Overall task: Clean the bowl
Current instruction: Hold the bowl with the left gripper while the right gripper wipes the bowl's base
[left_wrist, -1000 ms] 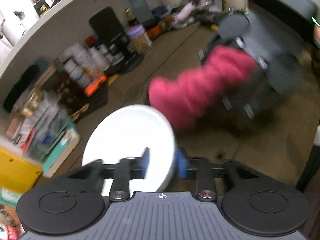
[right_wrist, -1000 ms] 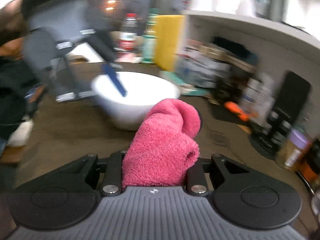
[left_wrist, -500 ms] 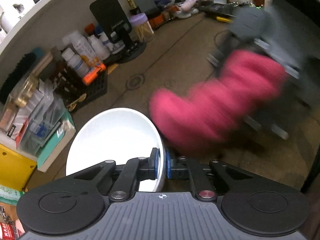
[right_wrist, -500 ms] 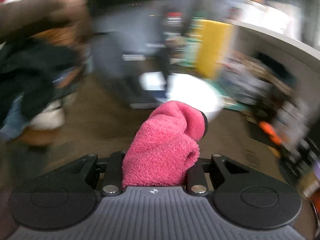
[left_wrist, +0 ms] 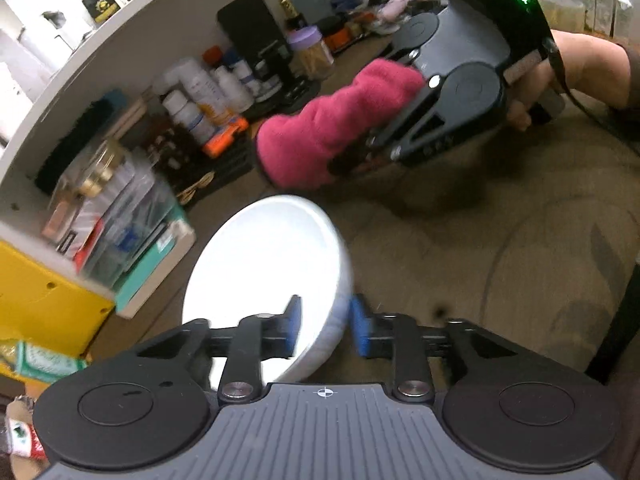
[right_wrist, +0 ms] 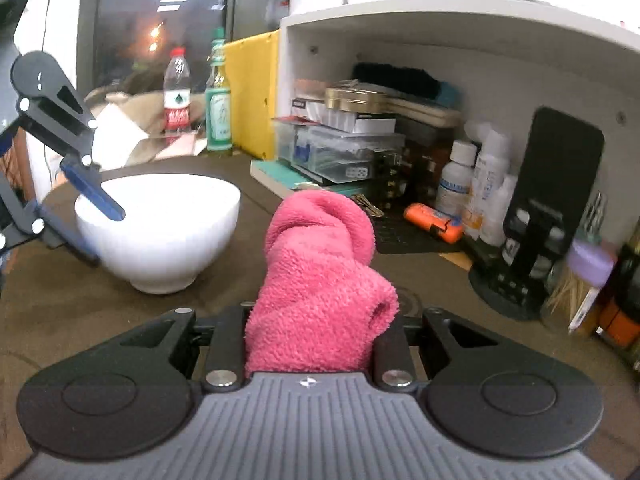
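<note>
Bowl white, upright on brown tabletop, just in front of the cluttered shelf unit. Inside looks bare and bright; whether wiping is finished I cannot tell. Left gripper straddles the bowl's rim, jaws opening, pads clear of it. Right gripper is clamped on a pink cloth, held beside the bowl, not touching it.

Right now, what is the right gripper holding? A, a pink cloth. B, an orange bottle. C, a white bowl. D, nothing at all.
A: the right gripper has its jaws closed on a bunched pink cloth, while the white bowl stands on the table with its rim between the left gripper's opening jaws.
</note>
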Demonstrator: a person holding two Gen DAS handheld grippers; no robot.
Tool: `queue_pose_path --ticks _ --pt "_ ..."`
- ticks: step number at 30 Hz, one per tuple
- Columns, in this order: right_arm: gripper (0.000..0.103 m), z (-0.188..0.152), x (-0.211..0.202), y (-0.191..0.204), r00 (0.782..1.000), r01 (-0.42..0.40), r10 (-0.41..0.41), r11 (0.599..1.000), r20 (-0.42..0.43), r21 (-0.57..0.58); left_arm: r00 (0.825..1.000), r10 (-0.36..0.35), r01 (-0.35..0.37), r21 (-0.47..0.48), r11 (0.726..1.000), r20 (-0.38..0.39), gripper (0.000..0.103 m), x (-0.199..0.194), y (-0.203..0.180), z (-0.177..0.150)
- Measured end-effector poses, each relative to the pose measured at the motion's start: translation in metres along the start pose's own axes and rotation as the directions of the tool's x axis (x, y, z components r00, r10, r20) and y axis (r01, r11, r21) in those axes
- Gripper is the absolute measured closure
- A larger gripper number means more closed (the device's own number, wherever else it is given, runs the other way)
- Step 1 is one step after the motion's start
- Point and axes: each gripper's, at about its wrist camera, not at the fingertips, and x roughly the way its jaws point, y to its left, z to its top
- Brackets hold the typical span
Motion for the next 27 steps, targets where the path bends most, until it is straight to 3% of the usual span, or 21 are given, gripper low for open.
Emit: queue_pose_path --ticks 3,6,7,8,14,17,20,24,26,27 --pt "0.077 -0.003 -0.003 0.001 1.000 0.001 -0.001 1.000 -0.006 -0.015 1.000 -0.009 0.009 0.001 1.000 -0.019 0.052 0.012 0.007 -0.009" --pt "0.077 -0.003 -0.011 0.008 1.000 -0.004 0.003 1.000 -0.012 -0.024 0.999 -0.002 0.003 0.018 1.000 -0.033 0.063 0.023 0.009 -0.016" --pt "0.077 -0.003 -0.013 0.012 1.000 0.001 -0.001 0.999 -0.014 -0.039 0.999 0.001 0.000 0.026 1.000 -0.035 0.076 0.026 0.008 -0.017" --pt "0.077 -0.002 -0.012 0.017 1.000 0.001 -0.001 0.999 -0.013 -0.046 0.999 -0.015 0.016 0.028 0.999 -0.048 0.079 0.029 0.005 -0.017" --pt "0.077 0.007 -0.012 0.037 1.000 -0.026 0.024 0.989 -0.019 -0.148 0.998 -0.062 0.062 0.003 0.998 0.003 0.084 0.028 -0.008 -0.001" --pt "0.077 0.007 -0.010 0.049 0.995 -0.092 0.084 0.974 -0.047 -0.208 0.998 -0.066 0.066 0.005 0.998 0.006 0.086 0.025 -0.014 0.001" --pt "0.078 -0.004 -0.036 0.078 0.944 -0.328 0.321 0.885 -0.075 -0.330 0.996 -0.087 0.087 -0.008 0.996 0.004 0.088 0.022 -0.014 -0.001" --pt "0.078 -0.010 -0.057 0.089 0.894 -0.441 0.437 0.820 -0.098 -0.365 0.995 -0.094 0.094 -0.015 0.995 0.011 0.088 0.022 -0.013 -0.001" --pt "0.078 -0.007 -0.057 0.081 0.904 -0.417 0.421 0.839 -0.067 -0.349 0.996 -0.089 0.089 -0.014 0.996 0.012 0.087 0.023 -0.011 0.000" --pt "0.077 -0.001 -0.047 0.072 0.934 -0.351 0.355 0.883 -0.047 -0.312 0.997 -0.073 0.073 -0.005 0.997 0.013 0.084 0.022 -0.011 0.001"
